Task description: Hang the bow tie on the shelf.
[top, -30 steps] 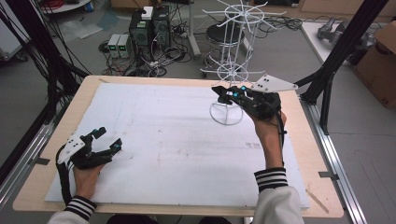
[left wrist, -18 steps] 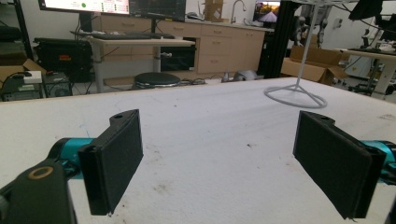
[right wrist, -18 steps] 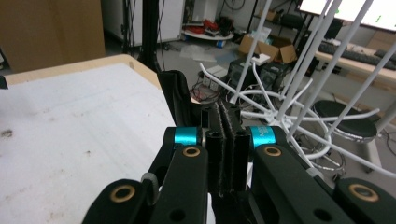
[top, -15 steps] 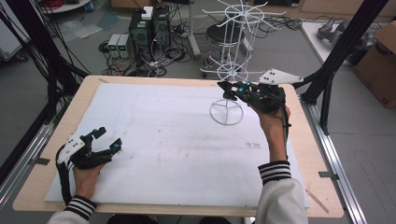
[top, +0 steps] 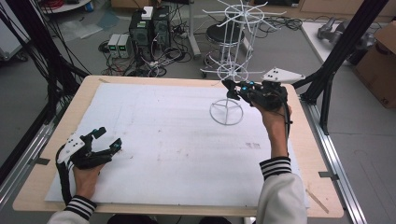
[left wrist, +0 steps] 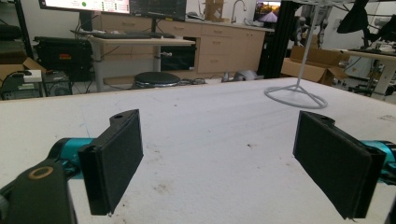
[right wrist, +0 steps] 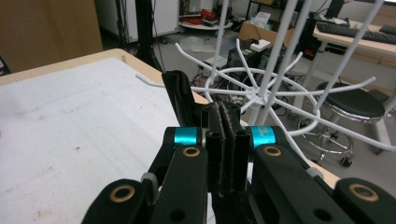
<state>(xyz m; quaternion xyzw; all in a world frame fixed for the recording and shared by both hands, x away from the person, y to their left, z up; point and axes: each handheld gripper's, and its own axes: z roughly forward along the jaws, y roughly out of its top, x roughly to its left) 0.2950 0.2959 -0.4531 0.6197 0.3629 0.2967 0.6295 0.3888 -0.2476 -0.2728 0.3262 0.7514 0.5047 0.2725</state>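
A white wire rack (top: 232, 72) with hooked arms stands on a round base toward the far right of the table; it shows far off in the left gripper view (left wrist: 295, 95). My right gripper (top: 229, 86) hovers level beside the rack's pole, above the base. Its pads are pressed together with nothing visible between them (right wrist: 229, 112), and the rack's lower ring of hooks (right wrist: 257, 95) lies just beyond the tips. My left gripper (top: 108, 138) rests near the front left of the table, jaws wide open and empty (left wrist: 219, 140).
A white sheet (top: 163, 140) covers the wooden table (top: 84, 93). Beyond the far edge are computer boxes, cables (top: 149, 32) and a black stool (top: 219, 32). Black frame posts (top: 341, 56) stand at the right, with a cardboard box (top: 380, 65).
My right gripper has moved a little to the right and farther from me, staying shut. The left gripper and the rack have kept their places.
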